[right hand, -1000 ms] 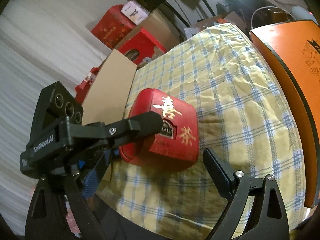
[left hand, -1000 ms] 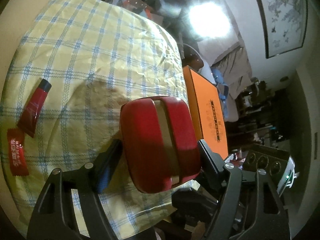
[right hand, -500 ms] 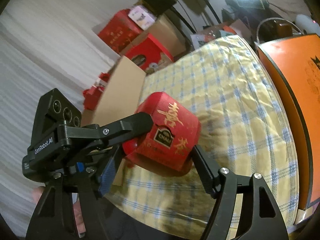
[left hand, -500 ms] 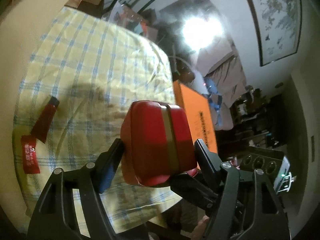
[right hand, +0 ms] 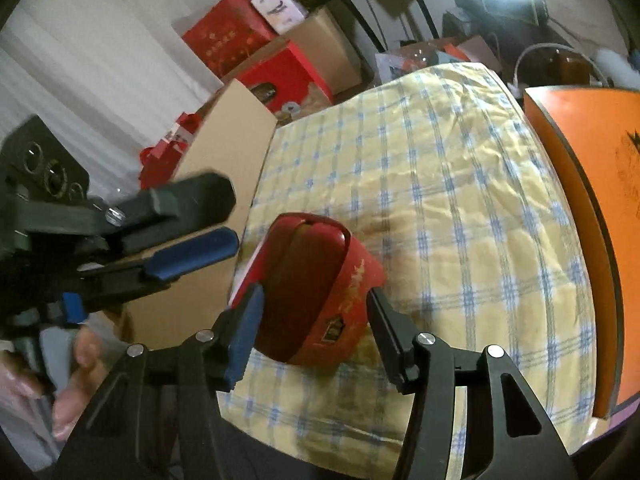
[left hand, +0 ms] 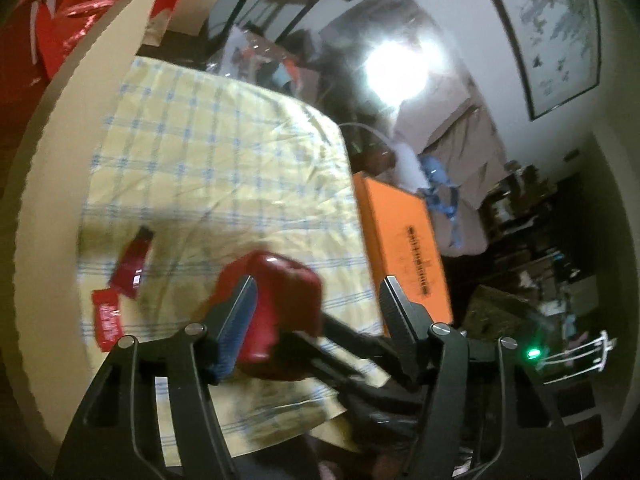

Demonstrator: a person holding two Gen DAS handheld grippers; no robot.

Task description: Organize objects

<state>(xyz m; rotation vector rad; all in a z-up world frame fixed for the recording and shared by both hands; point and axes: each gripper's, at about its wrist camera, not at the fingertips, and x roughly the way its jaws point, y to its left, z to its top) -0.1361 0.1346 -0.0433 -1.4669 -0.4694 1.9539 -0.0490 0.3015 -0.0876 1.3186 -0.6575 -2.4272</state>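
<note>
A red tea box (right hand: 320, 288) with gold characters is held between the fingers of my right gripper (right hand: 314, 312), tilted above the yellow checked tablecloth (right hand: 460, 208). The same box (left hand: 276, 304) shows in the left wrist view, with the right gripper's arm behind it. My left gripper (left hand: 320, 308) is open and apart from the box; in the right wrist view it (right hand: 200, 228) hangs to the left. A red tube (left hand: 134, 262) and a red packet (left hand: 106, 320) lie on the cloth at the left.
An orange box (right hand: 600, 216) lies along the table's right side, also in the left wrist view (left hand: 408, 248). A cardboard sheet (right hand: 224, 152) stands at the table's left edge. Red gift boxes (right hand: 256, 56) are stacked behind.
My left gripper has let go of the red box and drawn back to the left. My right gripper has closed on the box and lifted and tilted it.
</note>
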